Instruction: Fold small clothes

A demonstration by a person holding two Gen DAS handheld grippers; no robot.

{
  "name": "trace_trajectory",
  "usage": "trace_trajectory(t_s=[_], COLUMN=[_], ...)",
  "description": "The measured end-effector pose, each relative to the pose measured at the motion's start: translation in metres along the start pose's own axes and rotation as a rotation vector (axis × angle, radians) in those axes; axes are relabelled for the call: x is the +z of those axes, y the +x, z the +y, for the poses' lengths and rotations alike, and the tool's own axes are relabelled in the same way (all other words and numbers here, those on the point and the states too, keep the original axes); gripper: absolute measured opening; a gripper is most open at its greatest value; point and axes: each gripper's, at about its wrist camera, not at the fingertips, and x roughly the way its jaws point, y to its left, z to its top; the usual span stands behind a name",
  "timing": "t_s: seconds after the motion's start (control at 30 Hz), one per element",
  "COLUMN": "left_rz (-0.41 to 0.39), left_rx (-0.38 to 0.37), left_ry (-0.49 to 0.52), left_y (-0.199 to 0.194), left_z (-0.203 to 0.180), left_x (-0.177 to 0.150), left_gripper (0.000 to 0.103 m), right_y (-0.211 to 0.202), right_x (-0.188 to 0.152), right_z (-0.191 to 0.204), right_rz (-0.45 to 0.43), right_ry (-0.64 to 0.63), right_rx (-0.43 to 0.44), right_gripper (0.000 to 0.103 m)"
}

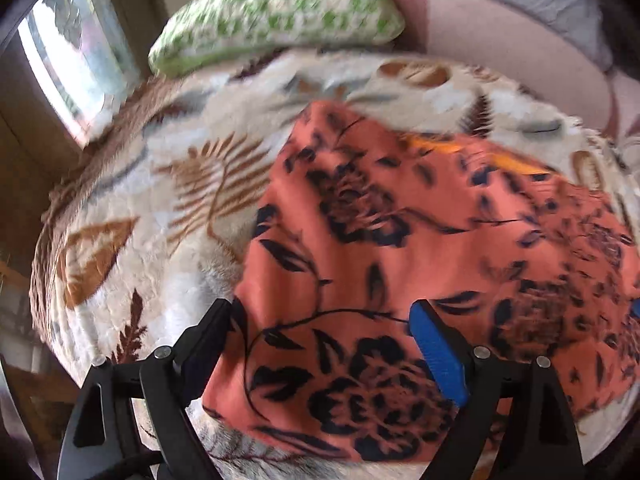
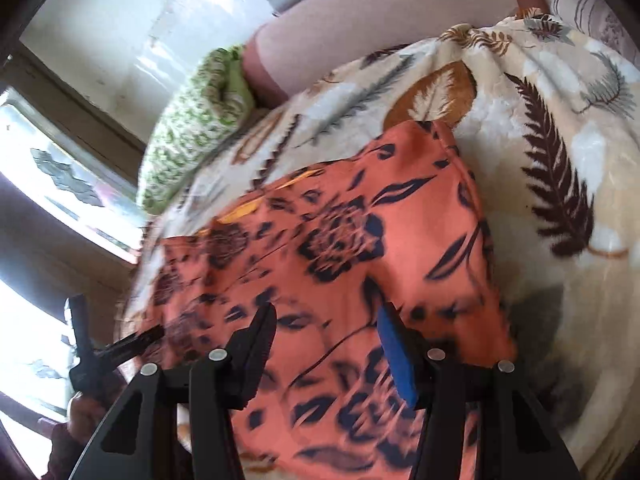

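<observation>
No legible writing or brand on any item. One orange-red cloth garment with a dark floral print [image 1: 400, 248] [image 2: 340, 264] lies spread on one cream plush blanket with a brown fern-leaf pattern [image 1: 160, 184] [image 2: 552, 168]. One green-and-white knitted cushion [image 1: 276, 20] [image 2: 192, 128] sits at the blanket's far edge. Left gripper [image 1: 324, 320]: jaws spread wide over the garment's near-left portion, holding nothing. Right gripper [image 2: 328, 324]: jaws likewise apart above the garment's near edge, holding nothing.

Left claw [image 1: 322, 344] and right claw [image 2: 326, 346] both spread wide, fingers apart, gripping nothing, pointing forward and down.
</observation>
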Motion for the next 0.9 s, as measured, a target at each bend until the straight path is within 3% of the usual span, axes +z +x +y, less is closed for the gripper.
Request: trace_trajectory(t_s=[0.03, 0.13, 0.2, 0.33, 0.4, 0.53, 0.6, 0.73, 0.9], left_rz=[-0.006, 0.024, -0.006, -0.013, -0.051, 0.046, 0.023, -0.026, -0.121], left_rx=[0.001, 0.1, 0.088, 0.059, 0.035, 0.096, 0.079, 0.09, 0.095], left_ry=[0.028, 0.117, 0.108, 0.059, 0.069, 0.107, 0.074, 0.065, 0.061], left_y=[-0.001, 0.015, 0.01, -0.011, -0.022, 0.005, -0.004, -0.023, -0.059], left_z=[-0.004, -0.012, -0.009, 0.0, -0.001, -0.005, -0.002, -0.002, -0.006], left_x=[-0.003, -0.021, -0.026, -0.028, -0.036, -0.053, -0.051, -0.048, -0.046], left_gripper=[0.091, 0.092, 0.092, 0.092, 0.092, 0.096, 0.096, 0.096, 0.096], right_y=[0.0, 0.015, 0.01, -0.008, -0.01, 0.024, 0.019, 0.006, -0.016], right_x=[-0.006, -0.026, -0.031, -0.038, -0.045, -0.055, -0.054, -0.053, -0.05], right_z=[0.004, 0.006, 0.016, 0.024, 0.034, 0.038, 0.043, 0.036, 0.049], right_rz=[0.02, 0.104, 0.079, 0.01, 0.002, 0.091, 0.082, 0.041, -0.051], right_ry=[-0.017, -0.015, -0.053, -0.016, -0.058, -0.046, -0.072, -0.006, -0.059], right_rx=[-0.007, -0.062, -0.092, 0.036, 0.032, 0.0, -0.01, 0.082, 0.137], right_gripper=[0.058, 0.058, 0.058, 0.058, 0.058, 0.059, 0.058, 0.059, 0.059])
